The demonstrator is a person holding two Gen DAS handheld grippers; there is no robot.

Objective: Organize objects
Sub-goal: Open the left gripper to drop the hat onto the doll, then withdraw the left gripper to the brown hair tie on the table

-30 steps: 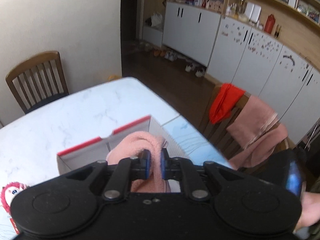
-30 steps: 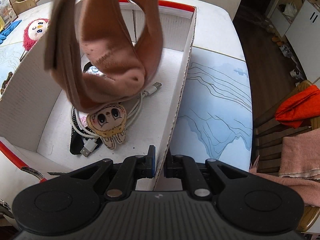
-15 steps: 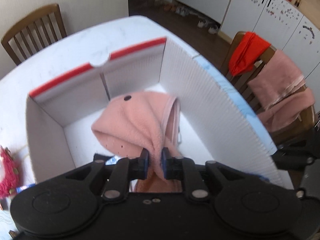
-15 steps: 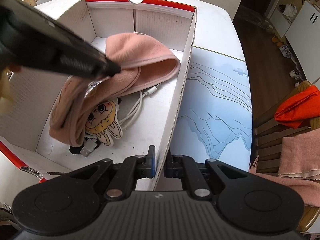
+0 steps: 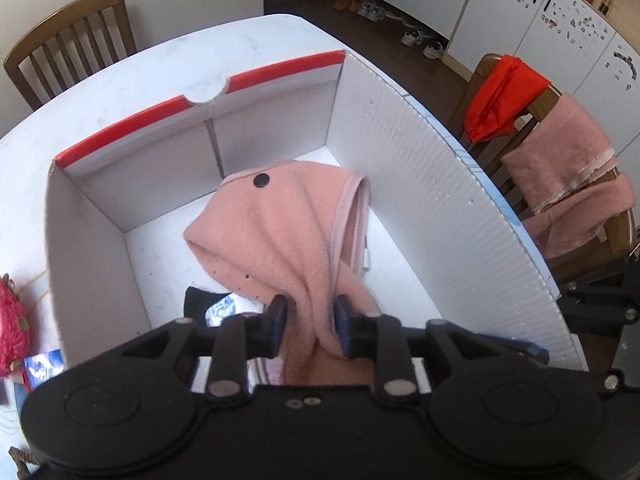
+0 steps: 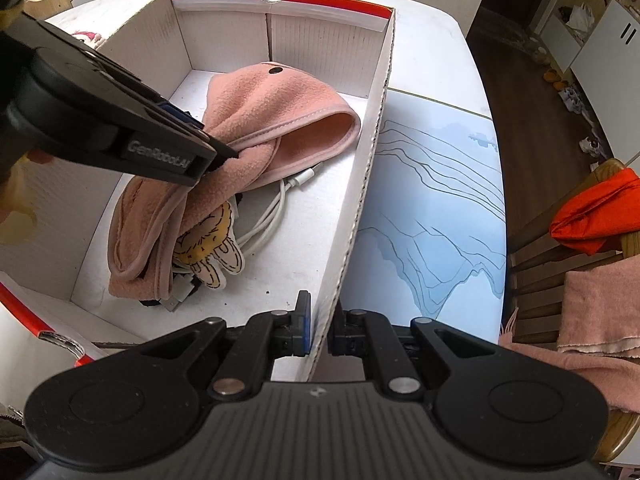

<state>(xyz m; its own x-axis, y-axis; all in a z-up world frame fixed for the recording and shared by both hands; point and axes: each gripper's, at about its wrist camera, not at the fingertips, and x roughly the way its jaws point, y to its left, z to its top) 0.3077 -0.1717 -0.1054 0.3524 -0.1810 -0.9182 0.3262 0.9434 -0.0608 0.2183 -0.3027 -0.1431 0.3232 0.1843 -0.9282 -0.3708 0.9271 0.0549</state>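
The cardboard box (image 6: 362, 184) stands on the table (image 6: 432, 44), and everything else sits relative to it. Inside the box, the fleece hat (image 6: 256, 120) lies on the floor over a coiled cable (image 6: 268, 220) and a flat doll figure (image 6: 212, 248). Just right of the box a printed mat (image 6: 432, 208) lies on the table. Left of the box rests a plush toy (image 5: 12, 320). Beyond the mat, well right of the box, stands a chair (image 5: 532, 120) draped with cloths.

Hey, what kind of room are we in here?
Most likely a dining area in someone's home. Wooden dining chairs stand around a white table, white cabinets line the wall, and shoes lie on the dark wooden floor.
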